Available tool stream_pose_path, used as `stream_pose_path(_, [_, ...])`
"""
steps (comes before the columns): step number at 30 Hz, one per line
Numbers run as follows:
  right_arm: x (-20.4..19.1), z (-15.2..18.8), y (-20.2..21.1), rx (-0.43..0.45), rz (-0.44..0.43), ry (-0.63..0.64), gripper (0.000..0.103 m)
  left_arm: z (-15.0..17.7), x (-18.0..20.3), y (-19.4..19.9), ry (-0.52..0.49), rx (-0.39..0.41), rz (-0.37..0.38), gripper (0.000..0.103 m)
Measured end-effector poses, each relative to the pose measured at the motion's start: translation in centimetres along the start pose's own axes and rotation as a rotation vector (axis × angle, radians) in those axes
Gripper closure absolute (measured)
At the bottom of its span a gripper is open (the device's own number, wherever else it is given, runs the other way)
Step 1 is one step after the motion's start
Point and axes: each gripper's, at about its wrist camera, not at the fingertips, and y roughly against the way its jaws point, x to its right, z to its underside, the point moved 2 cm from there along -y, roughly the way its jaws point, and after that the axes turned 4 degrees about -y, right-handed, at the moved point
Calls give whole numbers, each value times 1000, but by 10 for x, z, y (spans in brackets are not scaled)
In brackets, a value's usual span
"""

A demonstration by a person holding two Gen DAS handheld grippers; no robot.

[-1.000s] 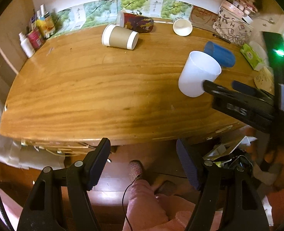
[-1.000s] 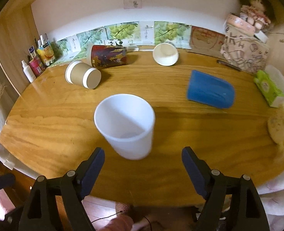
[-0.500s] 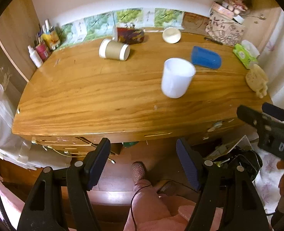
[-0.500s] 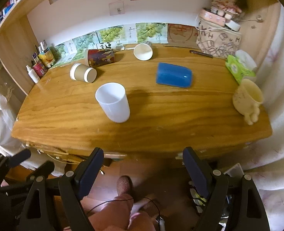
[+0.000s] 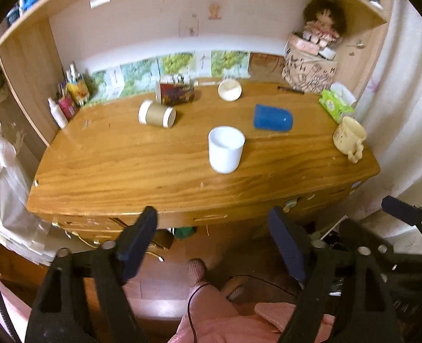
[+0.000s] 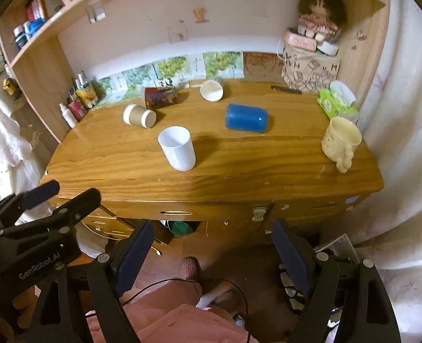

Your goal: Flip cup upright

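White cup [image 5: 226, 148] stands upright, mouth up, on the desk [image 5: 153, 171], untouched.

Left view: left gripper [image 5: 211, 245] spread wide, empty, cup well ahead. Right view: right gripper [image 6: 211, 254] likewise spread, cup ahead-left; only here desk drawers [image 6: 176, 213] show.

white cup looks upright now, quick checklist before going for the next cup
1. White cup upright, mouth up: ok.
2. Left gripper open, empty: ok.
3. Right gripper open, empty: ok.
4. Both grippers within reach of the desk: not ok, they sit back below its front edge.
5. Blue cup upright: not ok, on its side.
6. Brown cup upright: not ok, on its side.
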Motion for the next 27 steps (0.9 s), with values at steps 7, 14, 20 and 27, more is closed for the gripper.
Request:
stream_pose_path(7, [11, 5, 32, 131, -2, -19, 15, 4, 7, 26, 21, 100, -104, 18])
stream_pose_path(14, [28, 10, 48, 211, -12, -65, 0, 11, 6, 44, 67, 191, -173, 2])
stream_pose_path(20, [32, 12, 51, 232, -18, -71, 0, 11, 14, 55, 52, 256, -211, 2])
stream_pose_path(27, [29, 15, 53, 237, -29, -54, 0, 15, 14, 59, 66, 268, -220, 2])
